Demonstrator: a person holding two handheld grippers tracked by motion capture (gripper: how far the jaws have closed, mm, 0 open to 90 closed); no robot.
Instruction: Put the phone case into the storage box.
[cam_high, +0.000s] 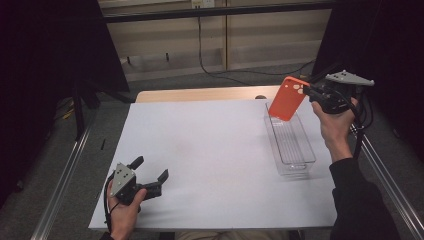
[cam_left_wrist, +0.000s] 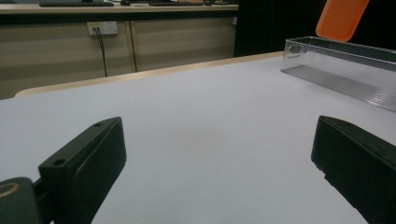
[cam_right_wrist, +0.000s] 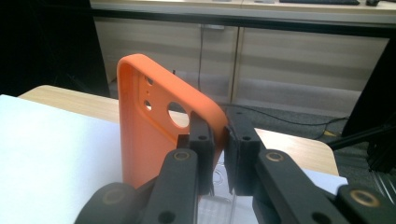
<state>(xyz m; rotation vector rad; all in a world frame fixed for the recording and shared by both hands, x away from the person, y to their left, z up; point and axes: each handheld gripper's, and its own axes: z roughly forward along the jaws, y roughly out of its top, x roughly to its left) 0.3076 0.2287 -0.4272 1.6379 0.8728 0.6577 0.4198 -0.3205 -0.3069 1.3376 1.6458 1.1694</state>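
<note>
Listing by size, we log: white table (cam_high: 210, 150); clear tray (cam_high: 295, 150) at its right edge; orange phone case (cam_high: 287, 98) clamped above it by right gripper (cam_right_wrist: 219, 140), camera cutouts visible there; left gripper (cam_high: 150, 172), jaws wide, empty.

White-covered table (cam_high: 210, 150) bearing a clear, seemingly empty tray (cam_high: 291, 142).

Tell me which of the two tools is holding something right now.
The right tool: its jaws are shut on the edge of the orange phone case above the clear tray. The left tool sits open over the white sheet.
</note>
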